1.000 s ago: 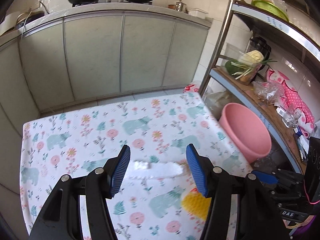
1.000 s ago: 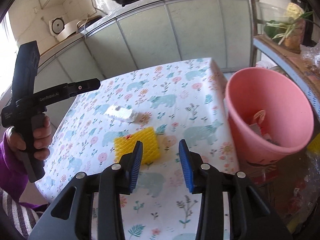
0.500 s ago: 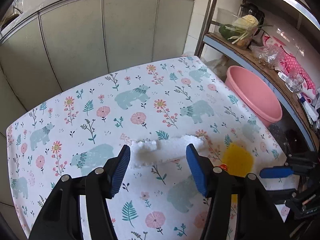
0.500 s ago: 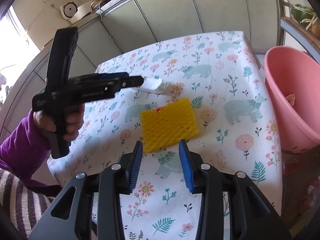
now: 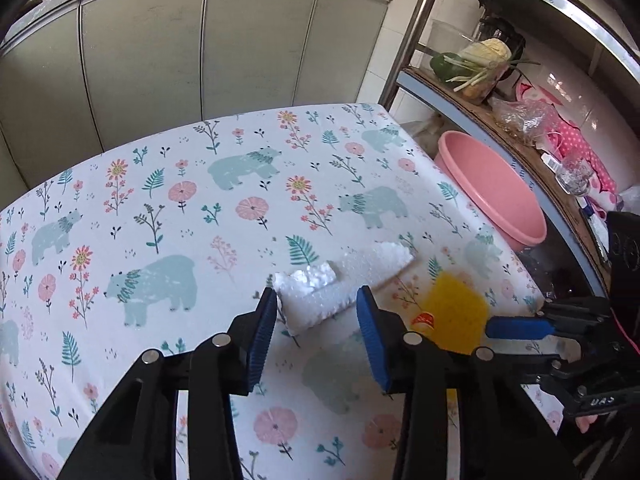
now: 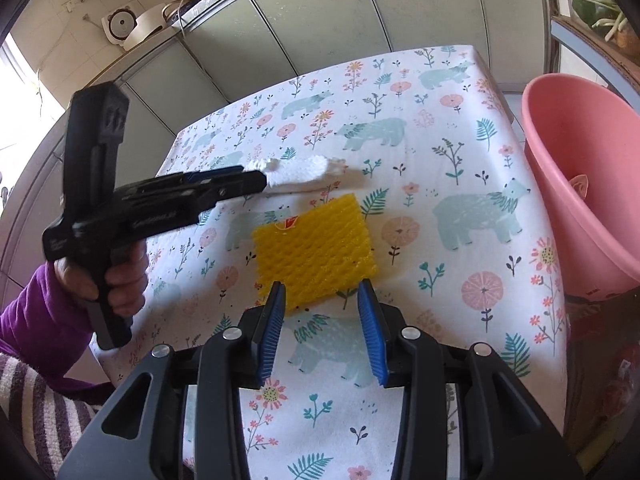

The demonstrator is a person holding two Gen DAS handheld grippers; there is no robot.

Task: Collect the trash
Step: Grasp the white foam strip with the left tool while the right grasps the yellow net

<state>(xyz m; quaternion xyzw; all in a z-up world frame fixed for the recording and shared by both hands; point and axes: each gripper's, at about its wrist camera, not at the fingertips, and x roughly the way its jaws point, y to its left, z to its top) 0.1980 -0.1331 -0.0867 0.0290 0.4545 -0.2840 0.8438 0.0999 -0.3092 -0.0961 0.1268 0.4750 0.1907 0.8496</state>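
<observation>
A white foam piece (image 5: 340,284) lies on the bear-print tablecloth (image 5: 160,208). My left gripper (image 5: 318,320) is open, its blue pads on either side of the foam's near end. It also shows in the right wrist view (image 6: 256,178) at the foam (image 6: 304,170). A yellow foam net (image 6: 314,242) with a small red sticker lies flat in front of my right gripper (image 6: 322,312), which is open with its pads at the net's near edge. The net also shows in the left wrist view (image 5: 456,312). A pink bucket (image 6: 580,184) stands off the table's right side.
A metal shelf rack (image 5: 500,92) with vegetables, bags and bottles stands right of the table beyond the bucket (image 5: 492,188). Grey-green kitchen cabinets (image 5: 200,48) run behind the table. Some trash lies inside the bucket (image 6: 578,184).
Both grippers have moved down and forward toward the table. The left one has closed in on the white foam, the right one on the yellow net. Both stay open.
</observation>
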